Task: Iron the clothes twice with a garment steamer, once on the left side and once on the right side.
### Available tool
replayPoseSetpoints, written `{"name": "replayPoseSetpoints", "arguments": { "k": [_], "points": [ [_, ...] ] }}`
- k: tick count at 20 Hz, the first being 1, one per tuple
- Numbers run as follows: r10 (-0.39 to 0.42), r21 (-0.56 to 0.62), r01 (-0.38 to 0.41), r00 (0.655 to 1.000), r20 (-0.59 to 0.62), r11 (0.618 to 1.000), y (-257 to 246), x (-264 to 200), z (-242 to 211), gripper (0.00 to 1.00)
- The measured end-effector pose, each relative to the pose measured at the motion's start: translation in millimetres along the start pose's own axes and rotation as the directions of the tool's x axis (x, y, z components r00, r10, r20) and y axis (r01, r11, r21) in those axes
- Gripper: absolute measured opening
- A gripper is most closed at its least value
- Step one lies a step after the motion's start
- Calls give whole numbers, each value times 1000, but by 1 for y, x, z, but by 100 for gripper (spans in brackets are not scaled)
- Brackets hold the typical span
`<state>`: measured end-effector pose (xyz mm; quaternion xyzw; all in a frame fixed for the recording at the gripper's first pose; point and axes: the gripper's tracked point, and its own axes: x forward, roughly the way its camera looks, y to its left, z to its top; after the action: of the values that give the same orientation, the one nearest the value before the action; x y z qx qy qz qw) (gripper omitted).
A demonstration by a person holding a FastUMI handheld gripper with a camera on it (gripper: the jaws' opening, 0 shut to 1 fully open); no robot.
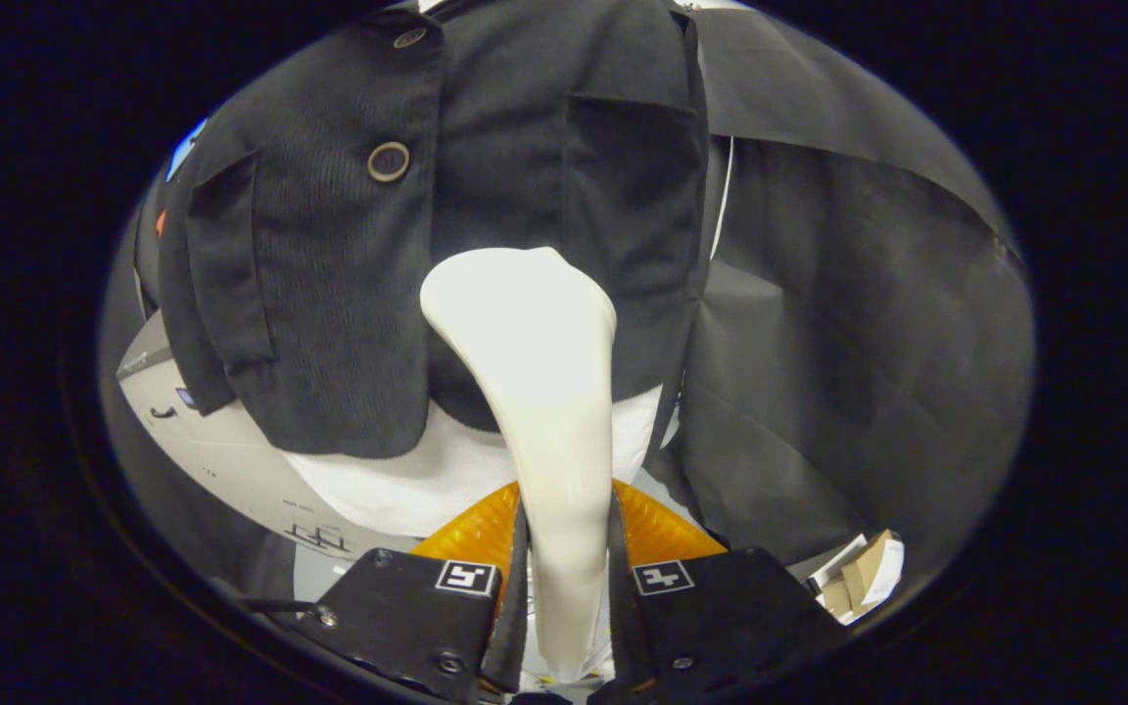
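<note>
1. Gripper view, nearest first: the gripper (564, 578) has both fingers (515, 587) pressed against the slim handle of the garment steamer (535, 392), one on each side, so the jaws stand narrowly apart and clamped on it.
2. That steamer is smooth, glossy, cream-white plastic; its handle rises between the fingers as a narrow stem, then curves and widens into a broad rounded head just ahead of them.
3. Ridged, ribbed surfaces flank the handle where the fingers meet it, and each finger block carries a small square marker (467, 577).
4. Directly beyond the steamer head hangs the jacket (329, 294), a dark, almost black garment of fine ribbed, corduroy-like cloth with a matte look.
5. It has round ringed buttons (388, 162) down its front edge and flat patch pockets, one on each side; the steamer head overlaps the lower middle of the front, though I cannot tell whether it touches the cloth.
6. A white, smooth, rounded form (427, 480) shows under the jacket's hem, just behind the handle.
7. Behind and beside the jacket, creased black cloth (848, 343) covers the booth wall, with a thin white cord (721, 211) hanging close to the jacket's edge.
8. Low beside the fingers lie some cardboard pieces (863, 578); on the other side sits a pale grey panel (231, 460).
</note>
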<state>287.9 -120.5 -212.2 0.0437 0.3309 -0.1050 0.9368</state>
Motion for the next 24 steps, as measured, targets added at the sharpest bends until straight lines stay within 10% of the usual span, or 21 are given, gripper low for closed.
{"name": "replayPoseSetpoints", "arguments": {
  "k": [24],
  "points": [
    [319, -10, -319, 947, 41, 948, -20, -32, -9, 37]
  ]
}}
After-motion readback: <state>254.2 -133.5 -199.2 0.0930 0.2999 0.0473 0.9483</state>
